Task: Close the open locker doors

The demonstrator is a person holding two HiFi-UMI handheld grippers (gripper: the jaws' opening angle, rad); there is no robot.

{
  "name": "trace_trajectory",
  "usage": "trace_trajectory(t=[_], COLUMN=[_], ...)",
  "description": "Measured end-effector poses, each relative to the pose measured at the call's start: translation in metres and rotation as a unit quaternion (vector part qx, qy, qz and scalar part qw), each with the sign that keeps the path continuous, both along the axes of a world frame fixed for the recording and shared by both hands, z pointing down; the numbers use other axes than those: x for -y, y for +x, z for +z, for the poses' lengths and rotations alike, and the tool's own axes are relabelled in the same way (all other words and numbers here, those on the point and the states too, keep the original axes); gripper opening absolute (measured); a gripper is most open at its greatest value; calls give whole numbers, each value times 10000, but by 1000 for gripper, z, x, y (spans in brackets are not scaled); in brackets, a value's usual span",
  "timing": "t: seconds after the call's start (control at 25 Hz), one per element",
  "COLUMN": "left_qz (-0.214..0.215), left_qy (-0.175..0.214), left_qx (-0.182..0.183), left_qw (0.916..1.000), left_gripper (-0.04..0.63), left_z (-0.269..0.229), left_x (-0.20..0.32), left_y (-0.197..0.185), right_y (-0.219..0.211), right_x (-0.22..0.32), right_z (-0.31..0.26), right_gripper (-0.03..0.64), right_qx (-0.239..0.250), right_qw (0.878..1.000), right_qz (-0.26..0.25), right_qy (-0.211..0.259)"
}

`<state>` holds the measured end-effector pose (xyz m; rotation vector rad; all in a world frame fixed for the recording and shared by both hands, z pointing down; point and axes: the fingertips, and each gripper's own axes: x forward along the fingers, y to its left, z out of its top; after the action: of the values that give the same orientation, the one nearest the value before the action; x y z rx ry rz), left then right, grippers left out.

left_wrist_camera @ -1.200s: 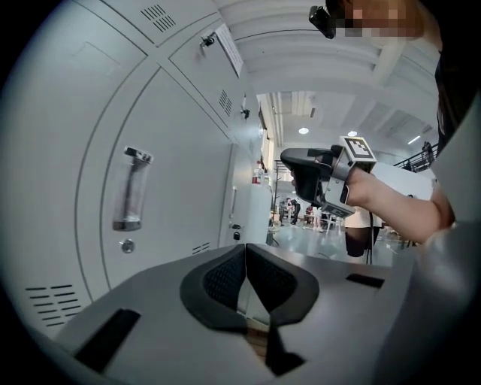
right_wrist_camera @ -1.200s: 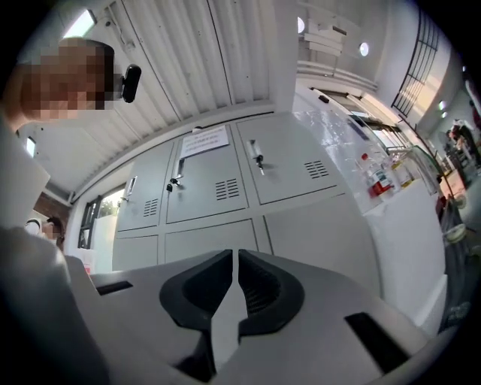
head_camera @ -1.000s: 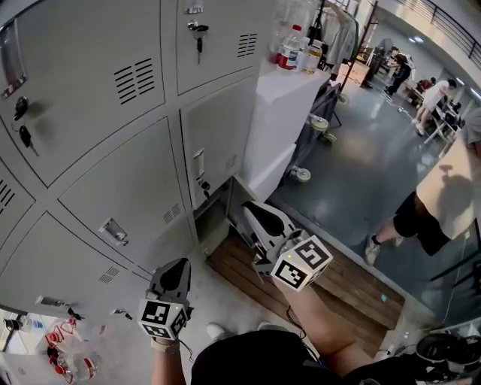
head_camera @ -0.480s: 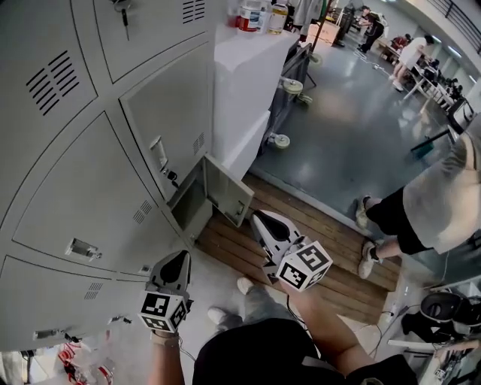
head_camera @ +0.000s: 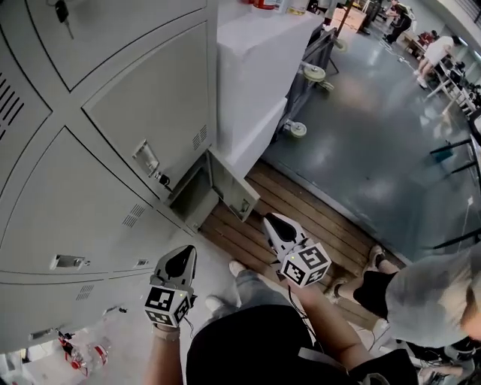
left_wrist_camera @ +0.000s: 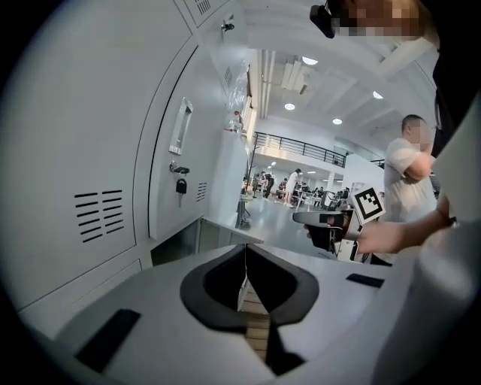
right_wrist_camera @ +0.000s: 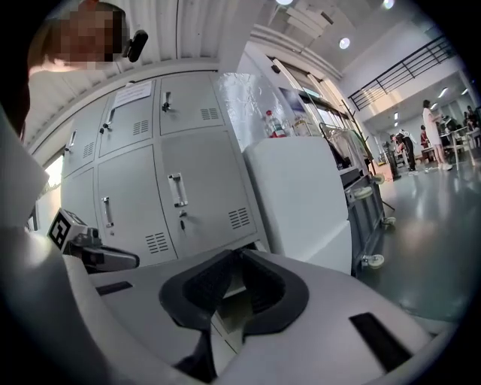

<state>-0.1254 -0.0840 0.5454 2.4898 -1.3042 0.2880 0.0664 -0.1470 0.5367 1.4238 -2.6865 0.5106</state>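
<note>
The grey lockers (head_camera: 90,150) fill the left of the head view. The lowest right door (head_camera: 234,188) stands swung out from its compartment (head_camera: 192,201), just above the wooden floor boards. My right gripper (head_camera: 272,222) is shut and empty, its tips a short way below and right of that door. My left gripper (head_camera: 183,259) is also shut and empty, lower left, in front of the closed bottom lockers. In the left gripper view the open compartment (left_wrist_camera: 176,242) lies ahead left of the left gripper (left_wrist_camera: 244,250). In the right gripper view the right gripper (right_wrist_camera: 237,256) points at the locker bank.
A white cabinet (head_camera: 255,68) stands right of the lockers, with a wheeled cart (head_camera: 310,71) behind it. Wooden boards (head_camera: 316,218) run along the locker base. A person (head_camera: 428,293) stands at the lower right. Keys hang in a locker lock (head_camera: 62,11).
The head view has tilted down and moved in, so the open bottom door sits nearer the middle and closer to my right gripper. The bystander has shifted to the lower right.
</note>
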Motion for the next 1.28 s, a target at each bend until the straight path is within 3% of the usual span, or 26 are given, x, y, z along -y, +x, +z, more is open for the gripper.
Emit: trace_trajectory(t=[0.56,1.28], left_qz=[-153,-971], left_qy=[-516,-676], left_qx=[407,447], left_qw=[9977,9920], left_gripper=[21,21], left_z=[31,40], left_x=[31,28], left_y=[8,-9], right_y=[1,-28], right_x=[65,75], right_z=[113,129], right_gripper=[179,173], right_qx=[-295,-274], right_qw=[9944,9868], right_qz=[-411,-1110], right_qy=[-924,-1150])
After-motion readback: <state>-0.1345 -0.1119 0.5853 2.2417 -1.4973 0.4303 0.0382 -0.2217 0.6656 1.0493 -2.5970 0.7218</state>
